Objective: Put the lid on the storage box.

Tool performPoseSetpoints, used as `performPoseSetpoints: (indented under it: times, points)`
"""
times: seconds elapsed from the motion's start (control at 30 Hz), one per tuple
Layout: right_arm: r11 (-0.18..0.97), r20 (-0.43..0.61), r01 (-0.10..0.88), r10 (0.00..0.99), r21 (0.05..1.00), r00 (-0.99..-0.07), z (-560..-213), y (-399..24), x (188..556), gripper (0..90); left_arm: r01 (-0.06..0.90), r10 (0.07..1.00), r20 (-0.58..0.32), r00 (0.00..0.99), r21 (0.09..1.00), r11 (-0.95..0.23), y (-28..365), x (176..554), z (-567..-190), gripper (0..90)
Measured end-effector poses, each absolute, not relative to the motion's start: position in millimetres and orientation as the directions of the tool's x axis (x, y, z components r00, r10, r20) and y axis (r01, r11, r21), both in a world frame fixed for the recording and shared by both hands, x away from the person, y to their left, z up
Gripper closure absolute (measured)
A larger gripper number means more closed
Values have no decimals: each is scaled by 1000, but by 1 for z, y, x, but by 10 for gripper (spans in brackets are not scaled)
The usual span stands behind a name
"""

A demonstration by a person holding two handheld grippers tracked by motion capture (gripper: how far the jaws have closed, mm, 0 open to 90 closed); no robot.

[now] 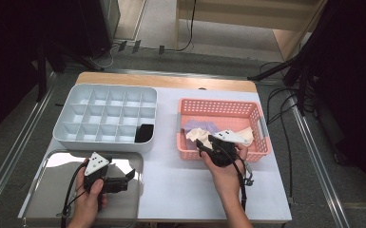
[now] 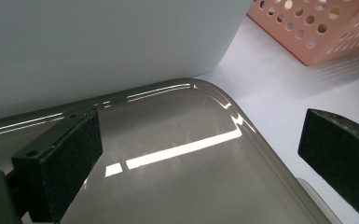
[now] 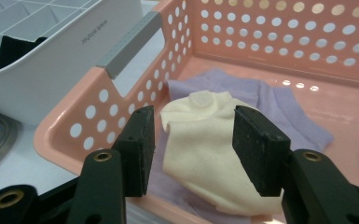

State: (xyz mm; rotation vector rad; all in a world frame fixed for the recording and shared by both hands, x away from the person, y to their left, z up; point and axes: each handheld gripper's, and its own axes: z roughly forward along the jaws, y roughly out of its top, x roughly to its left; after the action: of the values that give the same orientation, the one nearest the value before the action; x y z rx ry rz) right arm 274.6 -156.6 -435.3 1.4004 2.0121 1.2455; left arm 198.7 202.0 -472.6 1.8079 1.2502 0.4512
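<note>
A pink perforated basket [image 1: 218, 102] stands at the table's right and holds a cream cloth [image 3: 200, 140] lying on a lilac cloth [image 3: 284, 107]. My right gripper [image 3: 193, 149] reaches over the basket's near rim, jaws apart on either side of the cream cloth [image 1: 195, 134], with a gap showing at each pad. In the high view the right gripper [image 1: 204, 142] sits at the basket's front left. My left gripper [image 2: 200, 158] hangs open over a shiny metal tray [image 2: 177, 186] with nothing between its jaws; from above, the left gripper [image 1: 132, 174] points right.
A grey compartment organiser [image 1: 104, 90] stands at the back left, with a black item [image 1: 144, 133] in its near right cell. The metal tray [image 1: 52, 199] lies at the front left. Another pale cloth [image 1: 247, 135] lies at the basket's right. Cables and stands surround the table.
</note>
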Motion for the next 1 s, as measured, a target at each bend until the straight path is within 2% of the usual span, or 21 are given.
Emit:
performPoseSetpoints:
  times: [0.27, 0.37, 0.43, 0.6, 0.9, 1.0]
  points:
    - [137, 131, 561, 902, 817, -410, -435, -143, 284, 429, 572, 886, -174, 430, 812, -118, 202, 199, -473, 1]
    - [96, 179, 587, 902, 804, -393, -433, -141, 285, 399, 573, 887, -173, 428, 811, -118, 202, 199, -473, 1]
    - [103, 166, 599, 911, 794, -378, -433, -138, 287, 398, 572, 887, -171, 429, 811, -120, 202, 199, -473, 1]
    - [115, 134, 619, 930, 777, -341, -432, -136, 289, 479, 572, 887, -171, 429, 811, -120, 202, 199, -473, 1]
    - [225, 25, 653, 936, 723, -351, -433, -128, 290, 512, 572, 887, -164, 431, 810, -129, 202, 199, -473, 1]
    - [236, 11, 663, 938, 710, -346, -432, -128, 292, 585, 573, 888, -164, 428, 810, -126, 202, 199, -473, 1]
